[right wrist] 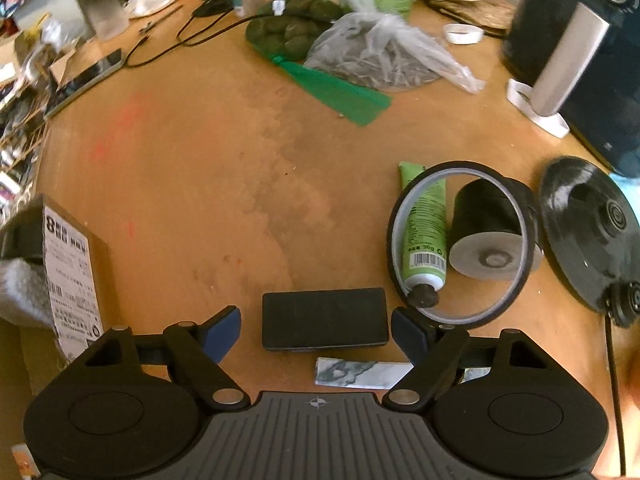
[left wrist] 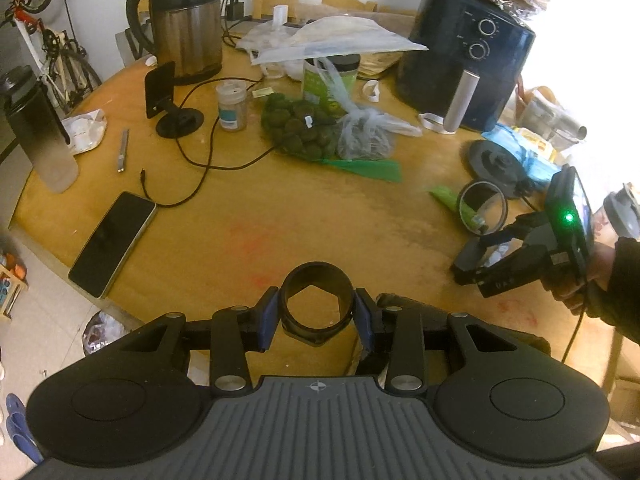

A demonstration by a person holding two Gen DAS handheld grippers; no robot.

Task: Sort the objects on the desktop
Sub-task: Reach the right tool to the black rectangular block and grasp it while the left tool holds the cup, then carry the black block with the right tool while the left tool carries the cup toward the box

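My left gripper [left wrist: 318,312] is shut on a black ring-shaped part with a hexagonal hole [left wrist: 317,304], held over the near edge of the round wooden table [left wrist: 280,220]. My right gripper [right wrist: 316,330] is open, its blue pads either side of a flat black rectangular block [right wrist: 325,324] lying on the table. In the left wrist view the right gripper [left wrist: 480,264] shows at the right, low over the table. A round mirror [right wrist: 460,240] beside it reflects a green tube [right wrist: 426,236] and a black cylinder [right wrist: 486,232].
A phone [left wrist: 112,242], cable [left wrist: 200,160], kettle [left wrist: 184,24], clear bottle [left wrist: 44,132], bags of green items [left wrist: 320,128], an air fryer [left wrist: 468,56] and a kettle base [right wrist: 588,232] crowd the table. A labelled cardboard box [right wrist: 74,280] stands at my right gripper's left.
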